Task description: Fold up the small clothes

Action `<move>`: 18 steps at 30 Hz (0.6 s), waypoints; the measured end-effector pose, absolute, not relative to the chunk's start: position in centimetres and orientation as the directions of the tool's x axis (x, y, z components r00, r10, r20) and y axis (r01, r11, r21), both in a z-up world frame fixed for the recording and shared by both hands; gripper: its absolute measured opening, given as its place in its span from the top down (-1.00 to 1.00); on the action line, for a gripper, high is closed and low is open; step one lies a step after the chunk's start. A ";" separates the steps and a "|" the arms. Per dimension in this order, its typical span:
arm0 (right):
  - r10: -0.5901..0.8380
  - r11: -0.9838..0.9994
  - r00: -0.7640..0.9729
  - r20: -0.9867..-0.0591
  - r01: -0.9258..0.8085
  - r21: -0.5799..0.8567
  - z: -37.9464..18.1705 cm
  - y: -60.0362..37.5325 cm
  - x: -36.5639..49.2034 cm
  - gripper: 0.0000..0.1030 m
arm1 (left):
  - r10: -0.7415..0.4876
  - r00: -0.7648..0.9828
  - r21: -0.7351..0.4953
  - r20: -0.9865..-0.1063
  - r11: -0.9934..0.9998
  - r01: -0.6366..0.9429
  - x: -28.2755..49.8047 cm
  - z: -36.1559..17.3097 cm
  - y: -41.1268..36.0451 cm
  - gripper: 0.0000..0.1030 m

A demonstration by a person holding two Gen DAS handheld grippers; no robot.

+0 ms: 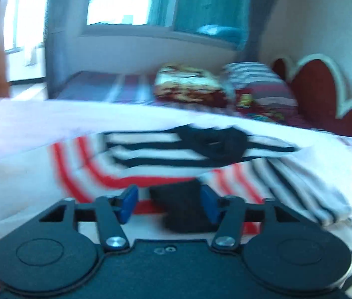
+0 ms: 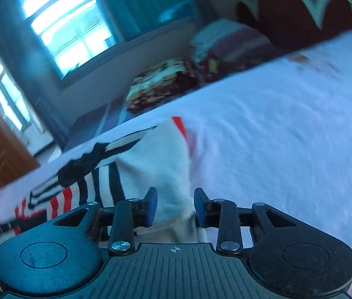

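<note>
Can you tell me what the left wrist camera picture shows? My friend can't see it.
The left gripper is open, with a dark bit of cloth lying between its blue fingers. Just ahead, a striped garment with red and black stripes lies on a white-covered surface. The picture is blurry.

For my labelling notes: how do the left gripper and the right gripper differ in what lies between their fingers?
The left gripper has a black piece of cloth between its fingers; the right gripper has white cloth. The left gripper's fingers stand wider apart than the right's. Both have blue pads, and both are blurred, so whether either truly clamps is unclear.
</note>
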State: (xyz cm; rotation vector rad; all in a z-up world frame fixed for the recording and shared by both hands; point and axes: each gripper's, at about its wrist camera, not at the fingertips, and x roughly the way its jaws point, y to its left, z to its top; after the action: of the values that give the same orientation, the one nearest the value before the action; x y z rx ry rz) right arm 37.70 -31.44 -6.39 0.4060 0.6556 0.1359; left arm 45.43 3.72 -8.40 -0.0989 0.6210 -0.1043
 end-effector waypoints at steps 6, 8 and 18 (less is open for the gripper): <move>0.224 0.962 0.739 -0.636 -0.064 0.264 -9.9 -28.6 41.2 0.85 | -0.142 0.755 -0.042 -0.640 0.988 0.150 49.0 -12.2 -0.7 -0.08; 0.239 0.957 0.749 -0.617 -0.076 0.279 -9.1 -29.6 40.6 0.84 | -0.148 0.754 -0.059 -0.640 0.988 0.144 48.7 -11.5 -0.4 -0.07; 0.259 0.961 0.773 -0.579 -0.148 0.233 -9.8 -29.6 51.0 0.85 | -0.176 0.744 -0.036 -0.645 0.979 0.200 52.5 -11.8 -4.4 -0.18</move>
State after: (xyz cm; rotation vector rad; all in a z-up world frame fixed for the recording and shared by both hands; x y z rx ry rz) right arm 51.00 -29.58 -9.79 0.1785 0.6516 0.2215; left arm 52.54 -4.38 -11.82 0.0361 0.7029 -0.2060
